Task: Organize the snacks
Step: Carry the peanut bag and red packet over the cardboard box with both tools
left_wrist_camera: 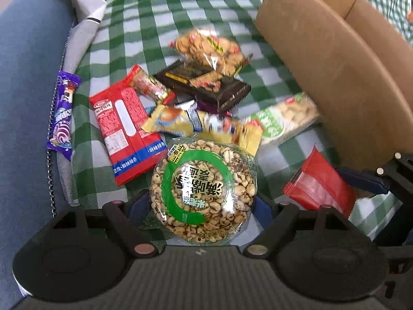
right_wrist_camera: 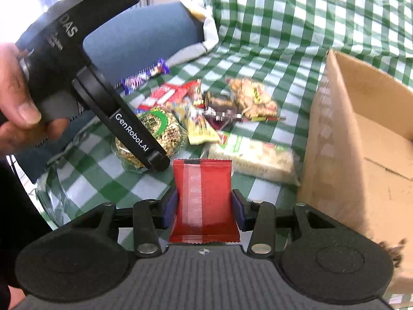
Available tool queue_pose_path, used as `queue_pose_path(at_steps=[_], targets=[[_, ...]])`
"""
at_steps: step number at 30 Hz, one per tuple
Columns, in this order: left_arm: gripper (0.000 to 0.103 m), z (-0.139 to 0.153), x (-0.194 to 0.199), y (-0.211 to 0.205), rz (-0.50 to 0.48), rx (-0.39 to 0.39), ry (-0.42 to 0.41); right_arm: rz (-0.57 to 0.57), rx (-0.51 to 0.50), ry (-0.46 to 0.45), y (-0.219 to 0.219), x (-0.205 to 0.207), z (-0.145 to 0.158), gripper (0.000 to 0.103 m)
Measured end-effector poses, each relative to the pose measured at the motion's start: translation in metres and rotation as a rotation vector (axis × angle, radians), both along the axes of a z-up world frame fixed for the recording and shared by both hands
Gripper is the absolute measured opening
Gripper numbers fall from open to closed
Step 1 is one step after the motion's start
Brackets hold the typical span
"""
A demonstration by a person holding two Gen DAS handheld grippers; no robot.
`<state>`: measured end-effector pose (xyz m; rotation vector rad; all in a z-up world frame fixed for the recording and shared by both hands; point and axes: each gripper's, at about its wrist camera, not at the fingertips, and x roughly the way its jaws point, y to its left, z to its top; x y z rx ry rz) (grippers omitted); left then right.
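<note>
Snacks: a loose pile point(left_wrist_camera: 196, 103) lies on the green-checked cloth point(left_wrist_camera: 144, 25), between the blue cushion on the left and the box on the right.
Purple wrapper point(left_wrist_camera: 63, 115): farthest left, at the cloth's edge by the blue cushion point(left_wrist_camera: 25, 77).
Red packet point(left_wrist_camera: 126, 126): flat on the cloth, just right of the purple one.
Your left gripper point(left_wrist_camera: 204, 201): jaws set wide and clamped on the round puffed-grain cake point(left_wrist_camera: 204, 191), one blue pad on each side of it.
Your left hand point(right_wrist_camera: 15, 98): seen from the right wrist, wrapped around the black handle.
Biscuit bag point(left_wrist_camera: 209, 49): at the far end of the pile, resting on a dark wrapper point(left_wrist_camera: 206, 87).
Green-and-white cracker pack point(left_wrist_camera: 284, 118): right of the pile, close to the box wall.
Your right gripper point(right_wrist_camera: 204, 206): pads pressed on both edges of the small red pouch point(right_wrist_camera: 204, 199), which stands upright between them.
Cardboard box point(right_wrist_camera: 361, 142): far right, open at the top; what you can see of the inside is bare cardboard.
</note>
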<state>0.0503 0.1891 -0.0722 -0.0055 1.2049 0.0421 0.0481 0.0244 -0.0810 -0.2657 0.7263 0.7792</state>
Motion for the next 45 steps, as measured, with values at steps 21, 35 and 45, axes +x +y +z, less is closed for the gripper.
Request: queue_pose_path(at_steps=[21,35,45], targets=[[0.086,0.086,-0.022,0.008,0.247,-0.019,-0.528,-0.246,0.308,-0.164,-0.097,0.055,0.129,0.047],[0.086,0.11,-0.014,-0.111,0.041,0.023,-0.782,-0.633,0.322,-0.141,-0.21,0.106,0.084,0.047],[0.086,0.087,-0.007,-0.185,-0.121,-0.023,-0.758,-0.665,0.216,-0.189,-0.221,0.106,0.079,0.047]])
